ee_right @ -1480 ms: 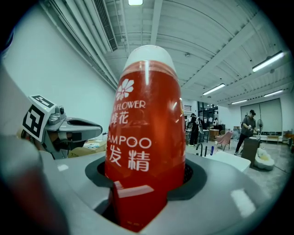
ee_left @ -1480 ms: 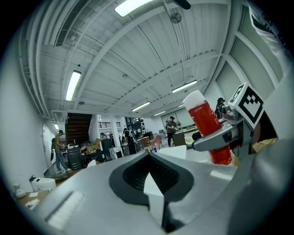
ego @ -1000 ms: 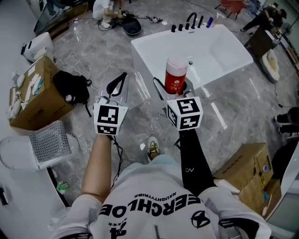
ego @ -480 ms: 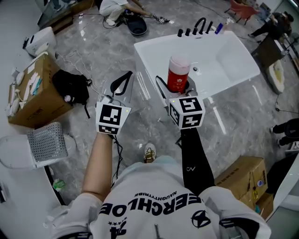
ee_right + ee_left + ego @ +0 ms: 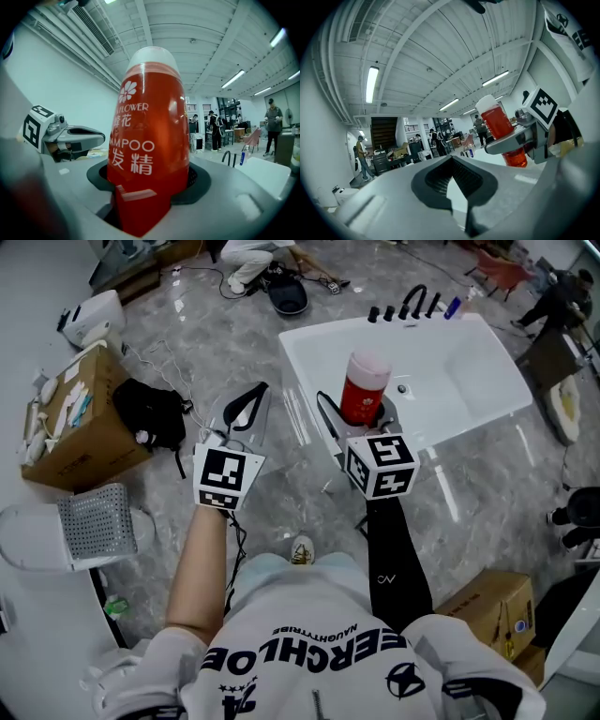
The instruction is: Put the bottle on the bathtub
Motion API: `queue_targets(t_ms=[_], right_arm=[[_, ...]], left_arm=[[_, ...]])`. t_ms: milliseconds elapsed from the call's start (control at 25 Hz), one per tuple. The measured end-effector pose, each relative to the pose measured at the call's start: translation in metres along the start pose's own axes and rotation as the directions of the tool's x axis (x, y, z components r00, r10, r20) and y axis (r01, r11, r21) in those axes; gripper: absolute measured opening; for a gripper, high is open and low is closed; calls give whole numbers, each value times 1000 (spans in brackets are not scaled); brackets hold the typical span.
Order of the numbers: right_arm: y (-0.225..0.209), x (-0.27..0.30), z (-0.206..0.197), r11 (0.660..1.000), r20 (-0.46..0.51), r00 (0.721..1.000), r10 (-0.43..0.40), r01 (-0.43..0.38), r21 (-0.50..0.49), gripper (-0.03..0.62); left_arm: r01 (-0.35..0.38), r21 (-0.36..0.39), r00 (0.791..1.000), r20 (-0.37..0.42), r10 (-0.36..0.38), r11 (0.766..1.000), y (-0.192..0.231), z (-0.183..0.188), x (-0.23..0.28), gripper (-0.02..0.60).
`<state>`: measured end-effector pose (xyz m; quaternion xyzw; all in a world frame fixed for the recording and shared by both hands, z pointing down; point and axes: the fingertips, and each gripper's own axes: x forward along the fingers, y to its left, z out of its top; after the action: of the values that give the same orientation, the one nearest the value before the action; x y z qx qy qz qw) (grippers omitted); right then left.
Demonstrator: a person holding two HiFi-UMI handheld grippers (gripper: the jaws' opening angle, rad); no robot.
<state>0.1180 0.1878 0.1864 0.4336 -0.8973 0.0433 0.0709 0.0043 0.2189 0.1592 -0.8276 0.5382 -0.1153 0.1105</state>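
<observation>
Half done: right hand-held gripper [image 5: 361, 418] clamps red, white-capped plastic bottle [image 5: 364, 390] by white bathtub [image 5: 298, 367] rim, unplaced; left hand-held gripper [image 5: 251, 397] clenched, empty.

Grey marble floor [image 5: 187, 343] here, carrying a white bathtub [image 5: 469, 357], a cardboard box [image 5: 70, 427] with a black bag [image 5: 155, 418] just beside it (second box [image 5: 487, 610] sits well apart).
</observation>
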Motion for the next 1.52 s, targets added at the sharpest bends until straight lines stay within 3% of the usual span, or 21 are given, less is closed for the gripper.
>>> queue_targets(t_ms=[720, 1520], right_arm=[[-22, 39, 18, 1000, 36, 999, -21, 21, 2, 316], [-35, 236, 53, 988, 1, 988, -155, 155, -26, 316]], left_arm=[[-37, -27, 999, 11, 37, 999, 46, 1, 17, 3], [68, -40, 995, 70, -66, 997, 229, -34, 147, 3]])
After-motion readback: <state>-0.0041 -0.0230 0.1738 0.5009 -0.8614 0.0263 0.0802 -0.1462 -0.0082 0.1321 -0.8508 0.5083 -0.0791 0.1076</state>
